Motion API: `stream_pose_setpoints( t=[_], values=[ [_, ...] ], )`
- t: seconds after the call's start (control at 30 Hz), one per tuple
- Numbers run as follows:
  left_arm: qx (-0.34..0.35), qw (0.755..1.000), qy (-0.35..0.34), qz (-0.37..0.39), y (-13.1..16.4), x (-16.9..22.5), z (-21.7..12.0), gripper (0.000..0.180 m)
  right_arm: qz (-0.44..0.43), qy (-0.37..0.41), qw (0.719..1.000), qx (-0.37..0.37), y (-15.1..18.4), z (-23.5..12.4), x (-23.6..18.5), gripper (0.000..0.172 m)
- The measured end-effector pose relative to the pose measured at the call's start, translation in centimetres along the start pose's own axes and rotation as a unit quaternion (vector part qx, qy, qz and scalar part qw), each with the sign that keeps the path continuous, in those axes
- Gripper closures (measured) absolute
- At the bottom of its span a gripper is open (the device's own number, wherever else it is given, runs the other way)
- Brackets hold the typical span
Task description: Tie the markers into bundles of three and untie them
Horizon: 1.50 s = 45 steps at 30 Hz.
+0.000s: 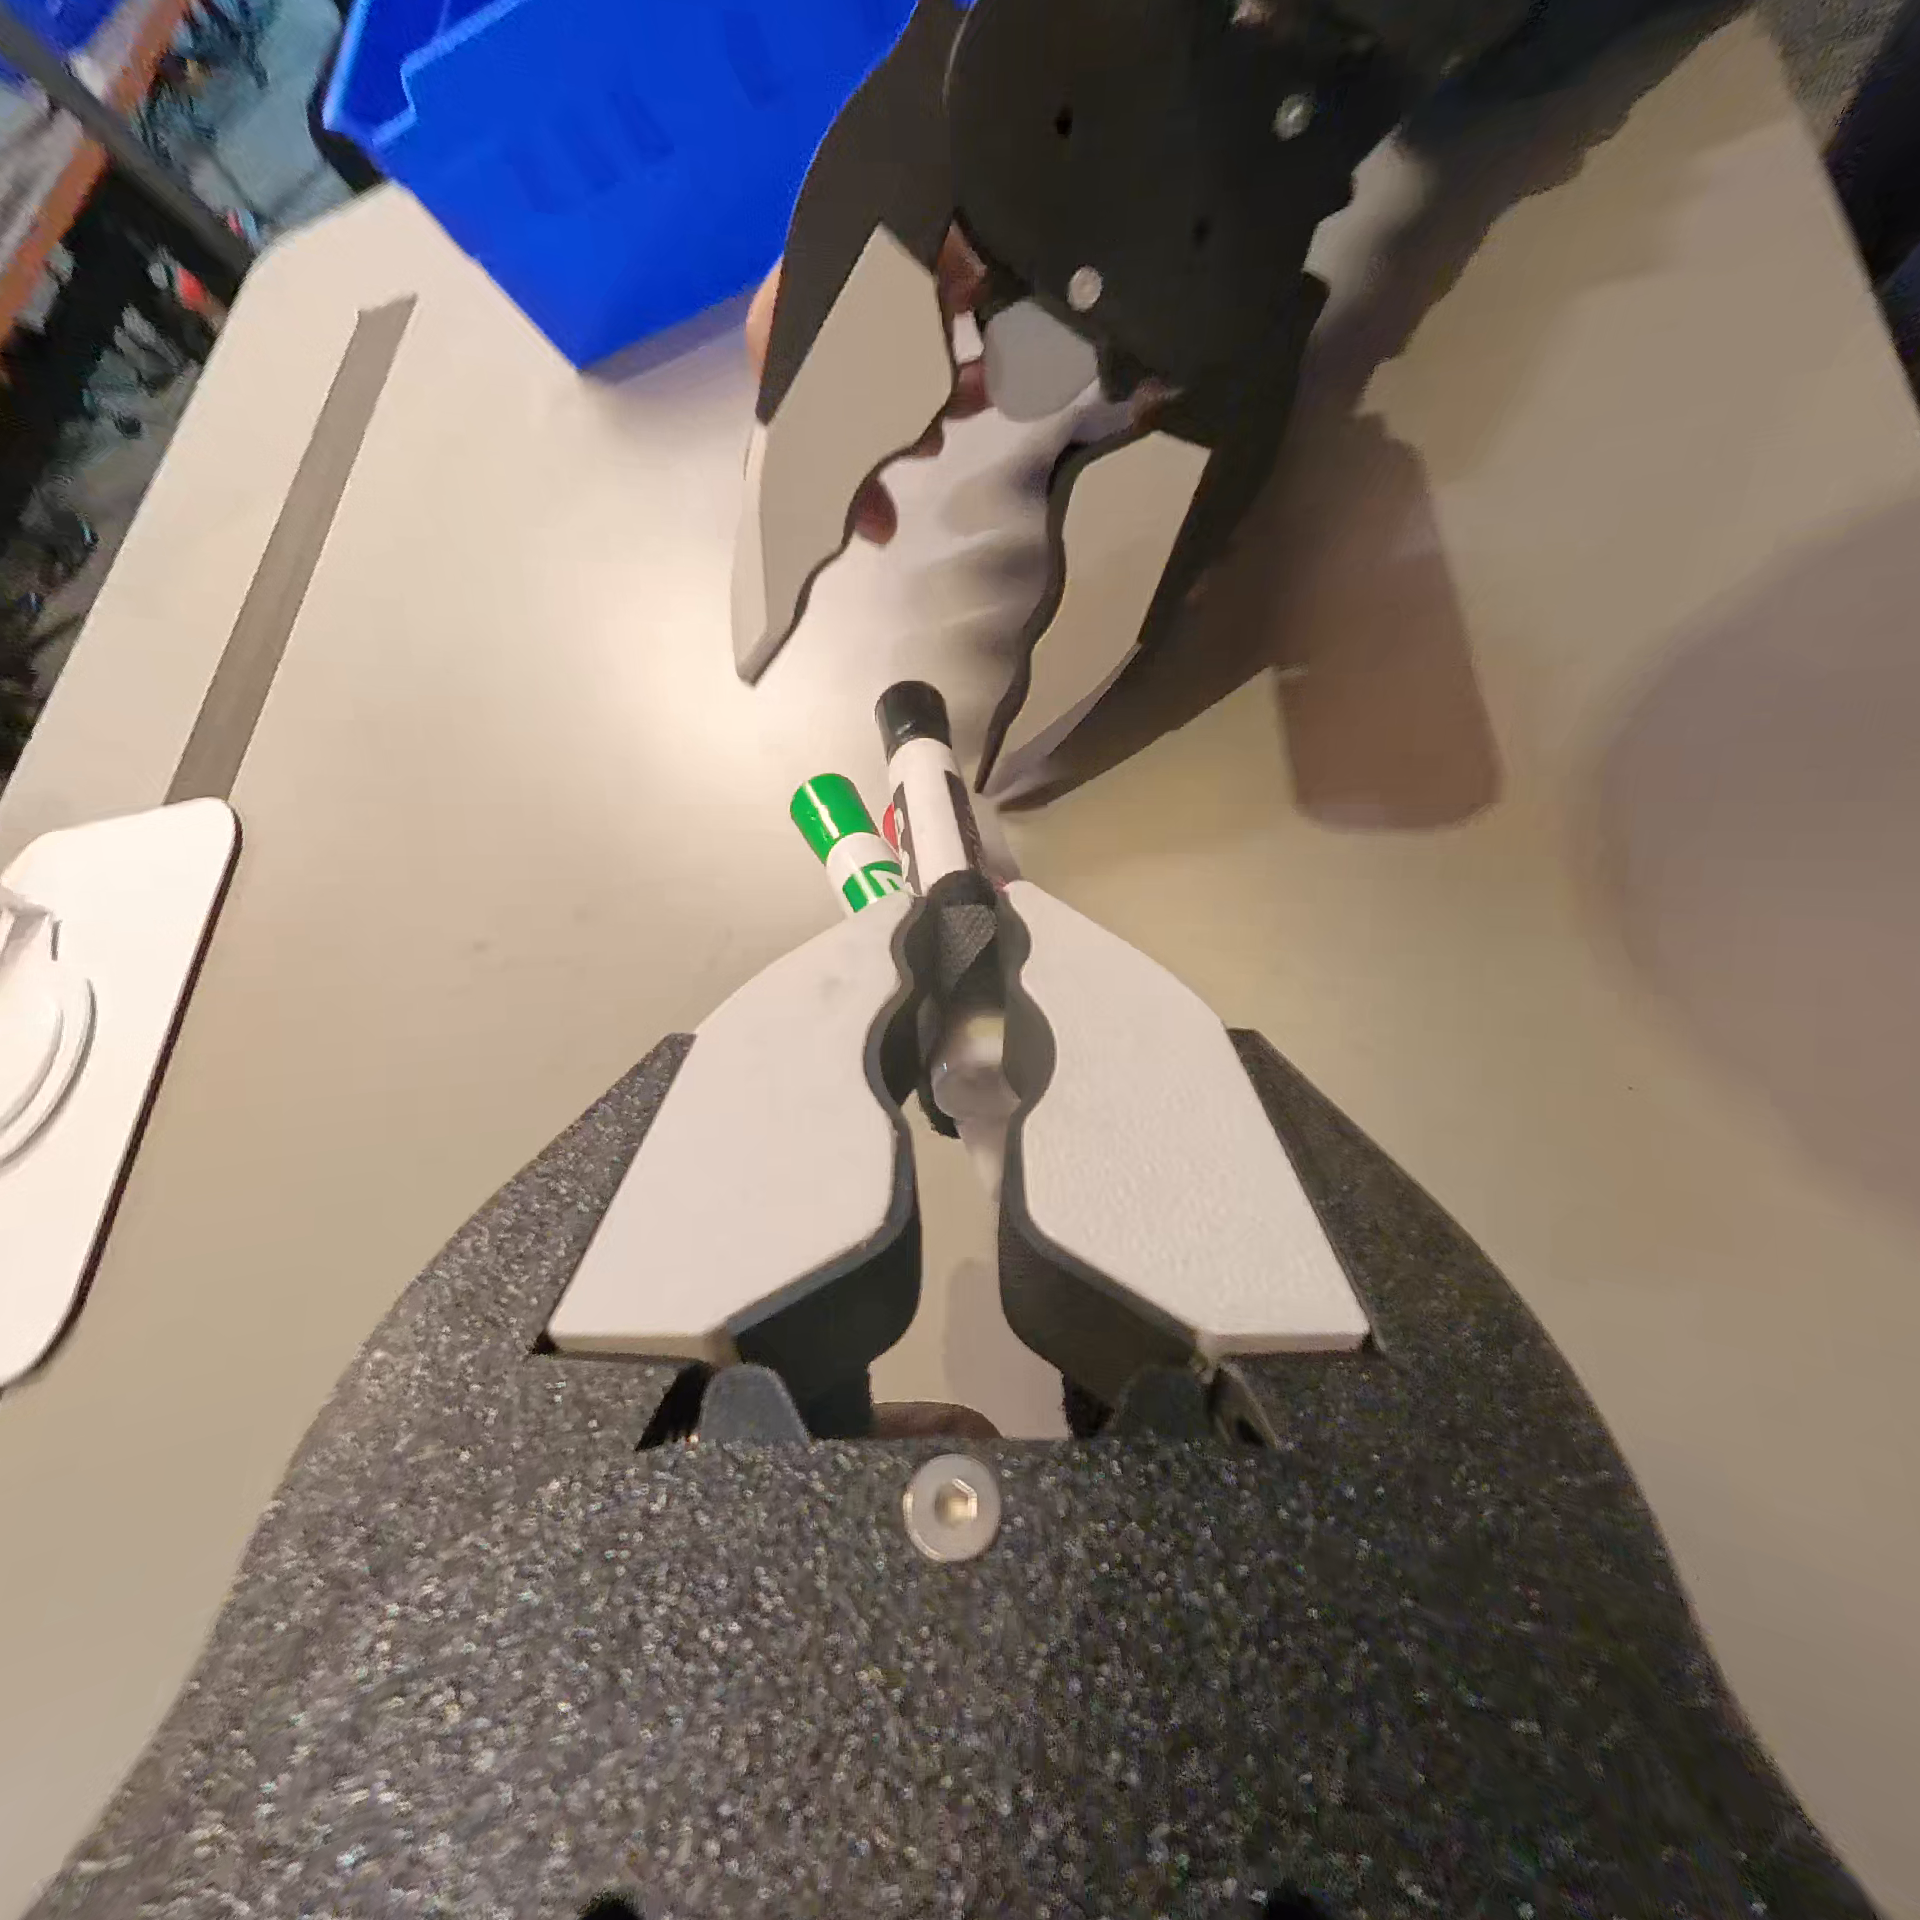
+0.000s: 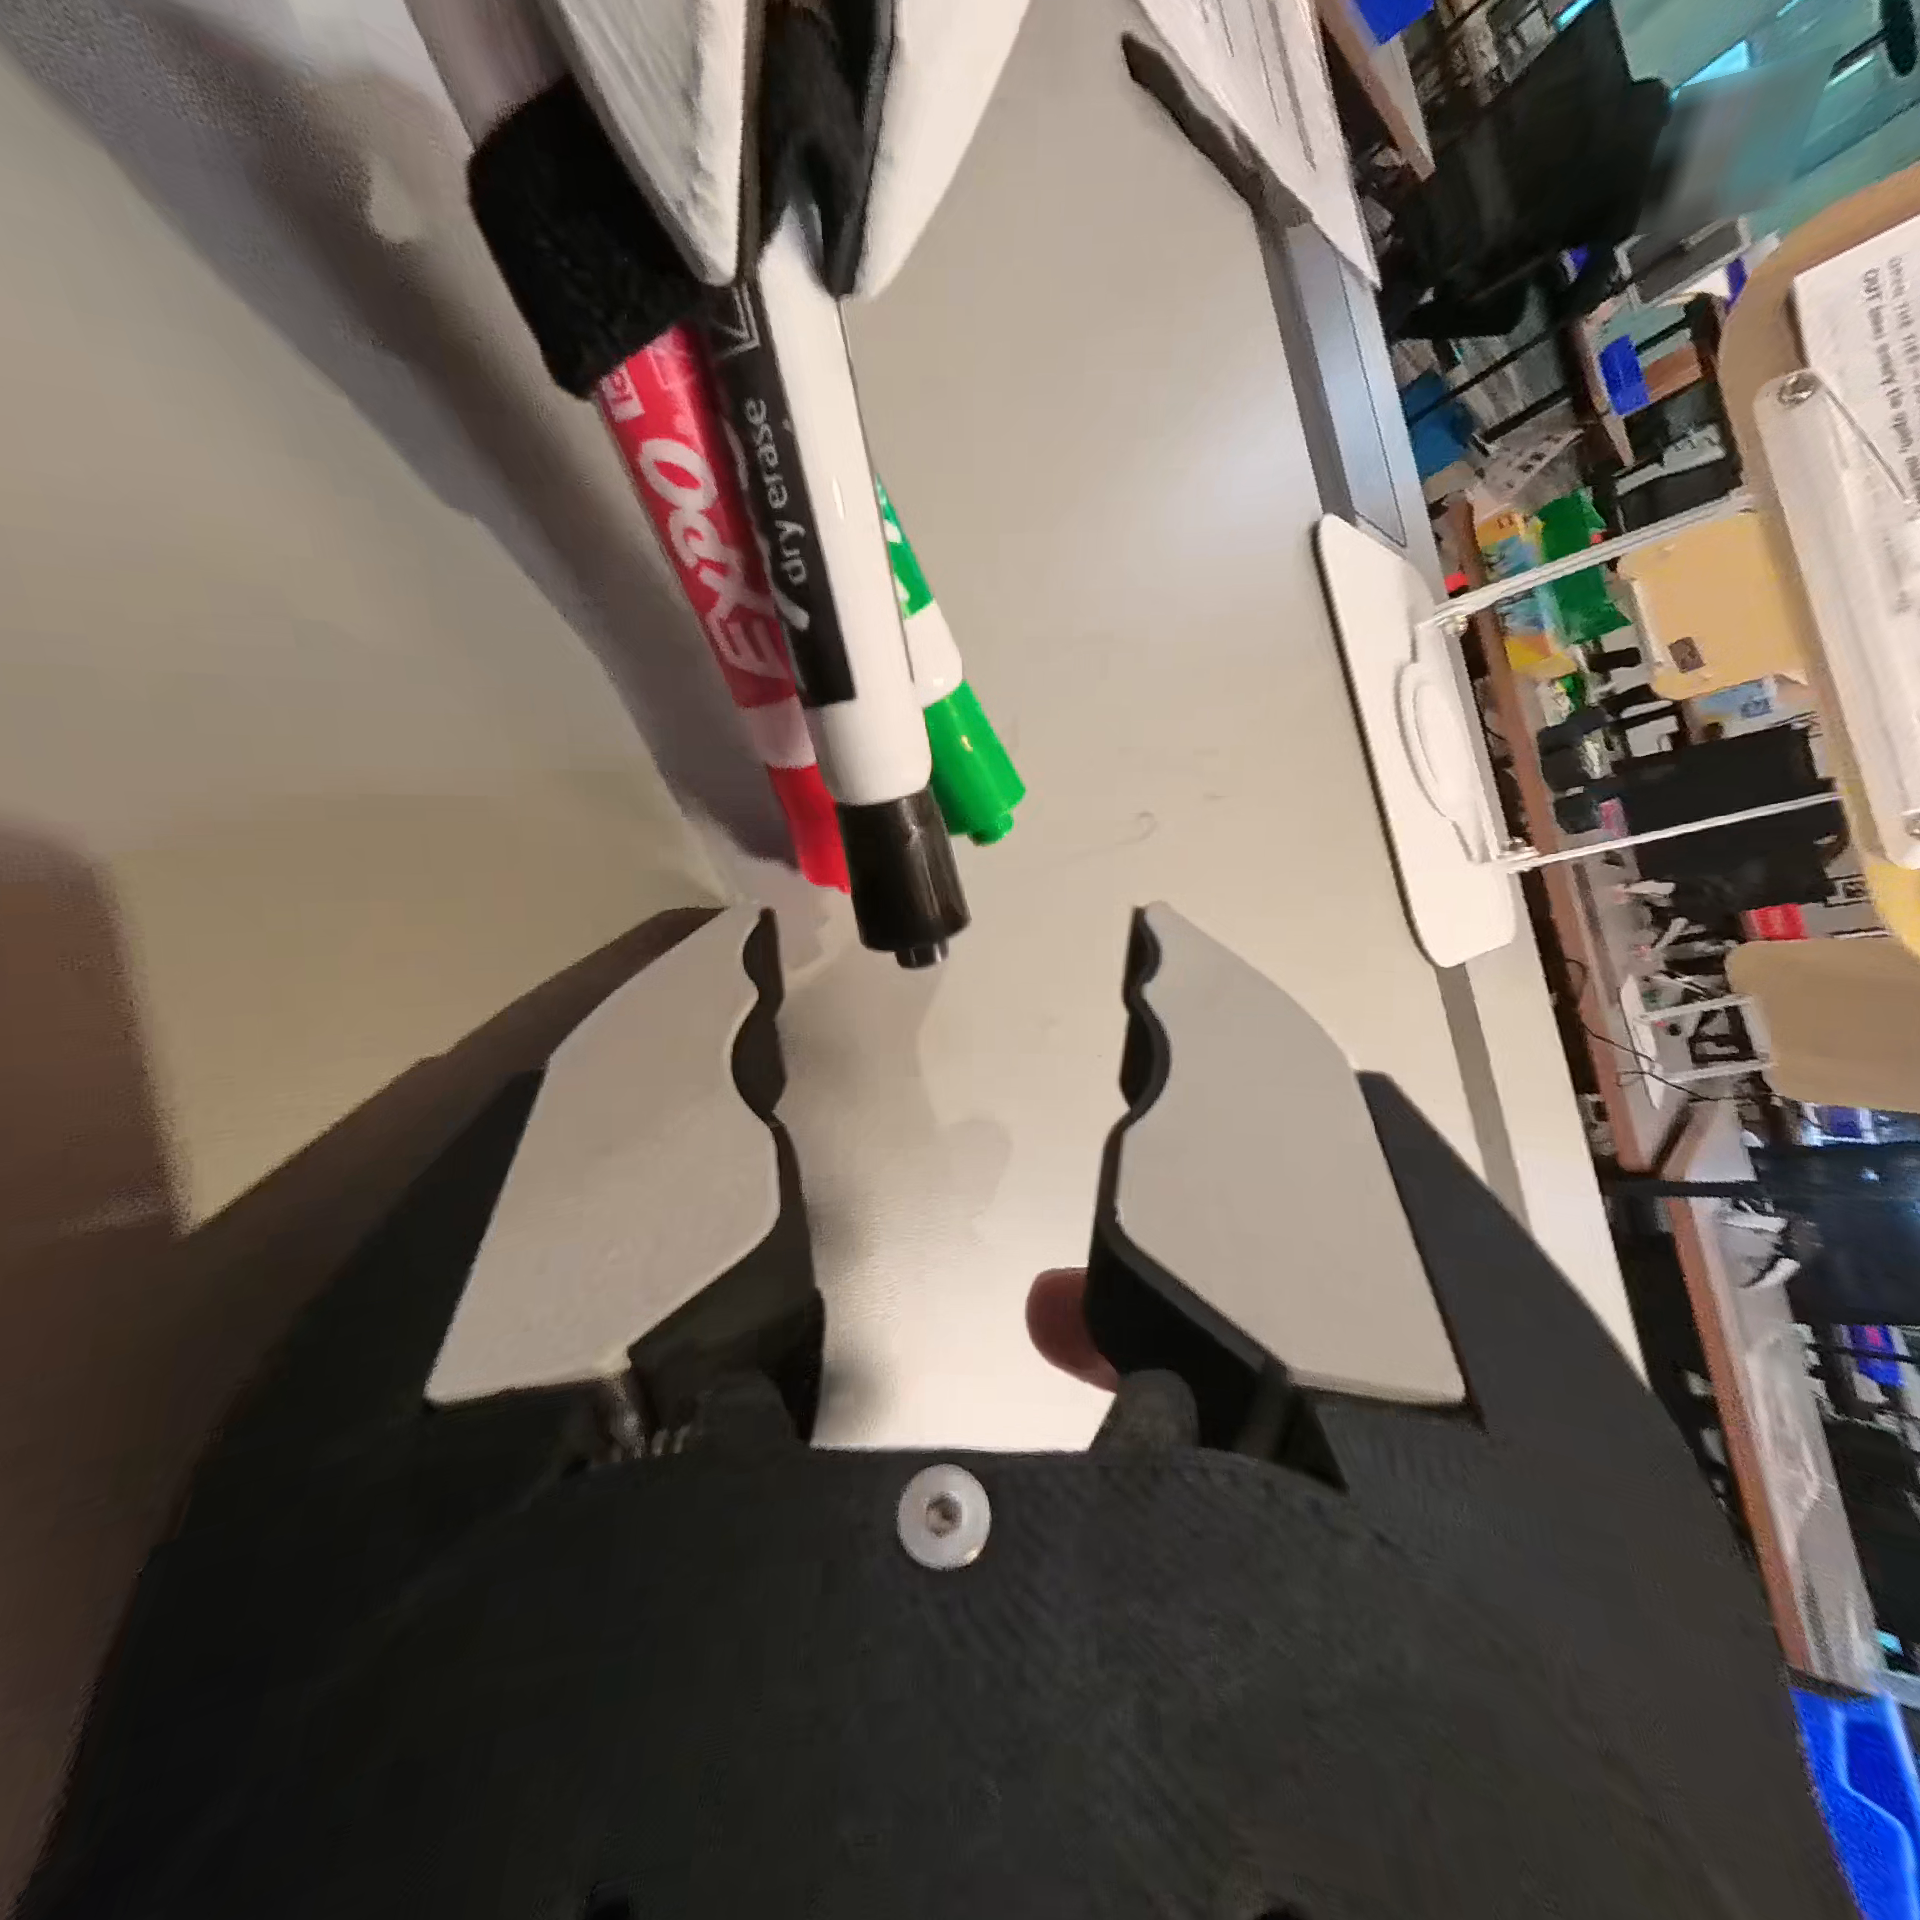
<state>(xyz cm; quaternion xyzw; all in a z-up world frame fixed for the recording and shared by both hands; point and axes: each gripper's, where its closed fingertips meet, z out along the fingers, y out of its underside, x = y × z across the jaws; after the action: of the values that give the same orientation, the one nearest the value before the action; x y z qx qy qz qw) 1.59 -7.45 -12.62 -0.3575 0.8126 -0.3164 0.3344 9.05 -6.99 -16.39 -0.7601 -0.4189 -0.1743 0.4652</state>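
Observation:
Three markers are bundled by a black strap (image 2: 582, 260): a black-capped marker (image 2: 842, 582), a red one (image 2: 696, 551) and a green one (image 2: 966, 769). My left gripper (image 1: 958, 899) is shut on the black-capped marker (image 1: 925, 790) and the strap (image 1: 961, 935), and the green marker (image 1: 831, 831) sticks out beside it. The left gripper also shows at the top of the right wrist view (image 2: 800, 275). My right gripper (image 2: 953, 920) is open and empty, with the black cap just ahead of its fingertips. It faces the bundle in the left wrist view (image 1: 873, 727).
The pale table (image 1: 520, 623) has a dark strip (image 1: 291, 551) on its left. A blue bin (image 1: 582, 156) stands at the far edge. A white stand base (image 1: 83, 1039) sits at the left, and also shows in the right wrist view (image 2: 1413, 727). Cluttered shelves lie beyond the table.

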Motion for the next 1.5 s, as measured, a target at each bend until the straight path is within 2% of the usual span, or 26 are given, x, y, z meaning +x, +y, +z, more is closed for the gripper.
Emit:
stream_pose_setpoints(
  t=[0.1, 0.2, 0.37, 0.5, 0.77, 0.93, 1.07, 1.27, 1.5],
  values=[
    [0.047, 0.999, 0.012, 0.010, -0.6, 0.3, -0.2, 0.170, 0.012, -0.019, 1.000, -0.009, 0.3, 0.1, -0.2, 0.113],
    [0.078, 0.997, 0.012, 0.010, -0.9, 0.0, -0.6, 0.170, 0.014, -0.028, 0.999, -0.010, 0.2, -0.1, -0.3, 0.127],
    [0.099, 0.995, 0.018, 0.011, -1.0, 0.0, -0.7, 0.171, 0.006, -0.022, 1.000, -0.016, -0.8, 0.0, -0.3, 0.137],
    [0.103, 0.994, 0.019, 0.014, -0.8, 0.0, -0.5, 0.171, -0.013, -0.007, 0.999, -0.039, -0.9, 0.2, -0.2, 0.136],
    [0.113, 0.993, 0.012, 0.007, -0.6, -0.4, -0.3, 0.172, 0.018, 0.000, 0.999, -0.043, -0.9, 0.0, 0.5, 0.130],
    [0.124, 0.992, -0.006, -0.008, -0.2, -1.1, -0.4, 0.172, 0.089, -0.016, 0.995, -0.041, 0.3, -0.7, 1.0, 0.126],
    [0.132, 0.991, -0.014, -0.014, 0.0, -1.5, -0.3, 0.172, 0.132, -0.044, 0.990, -0.022, -0.1, -0.5, 0.4, 0.126],
    [0.134, 0.991, -0.008, -0.013, -0.1, -1.4, -0.2, 0.172, 0.137, -0.033, 0.990, -0.018, -0.4, -0.1, 0.6, 0.126],
    [0.094, 0.996, 0.001, 0.004, 0.3, -1.1, 0.3, 0.172, 0.115, -0.035, 0.993, -0.004, -1.3, 0.2, 0.0, 0.125]
  ],
)
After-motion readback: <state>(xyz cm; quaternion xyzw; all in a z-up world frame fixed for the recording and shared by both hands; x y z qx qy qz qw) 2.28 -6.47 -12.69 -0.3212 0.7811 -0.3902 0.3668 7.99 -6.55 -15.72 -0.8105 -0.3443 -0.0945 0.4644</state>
